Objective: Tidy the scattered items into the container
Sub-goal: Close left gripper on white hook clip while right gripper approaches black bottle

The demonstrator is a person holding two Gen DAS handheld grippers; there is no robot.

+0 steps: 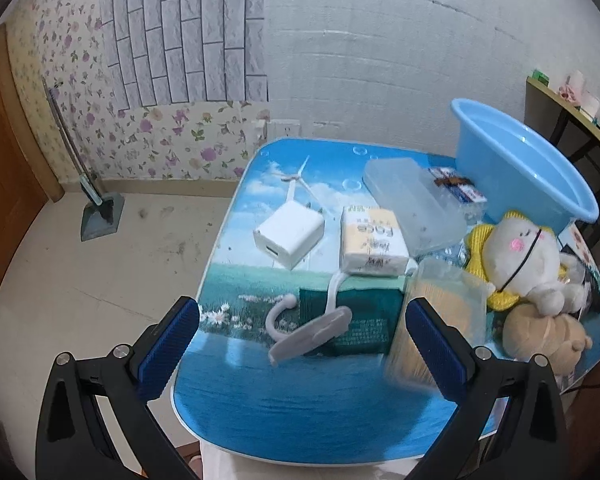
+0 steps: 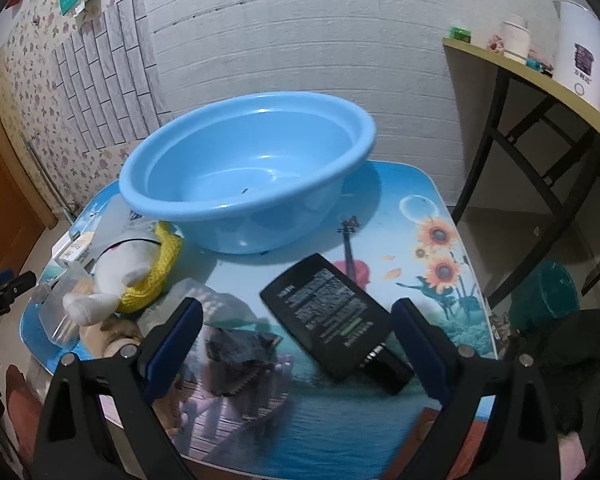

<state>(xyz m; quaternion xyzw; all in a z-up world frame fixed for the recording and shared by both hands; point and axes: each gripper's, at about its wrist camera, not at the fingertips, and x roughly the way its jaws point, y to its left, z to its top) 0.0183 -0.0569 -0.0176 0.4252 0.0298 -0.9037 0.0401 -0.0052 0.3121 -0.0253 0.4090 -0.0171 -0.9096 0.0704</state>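
Right gripper [image 2: 296, 344]: held wide apart, nothing between the blue pads; it hangs over the near edge of the table [image 2: 420, 196].
Directly ahead of right gripper: a black power adapter [image 2: 326, 320] is seen lying flat, label up, inside the span of the open fingers.
Adapter long axis: it is laid diagonally, from far-left to near-right of the tool, so a closing across its short width would call for a wrist turn, as judged from the angle.
Beyond the adapter: the blue basin [image 2: 244, 172] is placed straight ahead and slightly left, empty as far as can be seen.
Left of right gripper: a dark crinkled packet [image 2: 240, 348] and a white plush toy [image 2: 120, 272] with yellow knit are found.
Left gripper [image 1: 300, 344]: also spread wide and empty.
Ahead of left gripper: a white hook [image 1: 308, 328] is nearest, then a white charger cube [image 1: 288, 236] and a tissue pack [image 1: 372, 244].
Nearer tool: the adapter is reached most readily by the right gripper; the basin lies far right of the left one.
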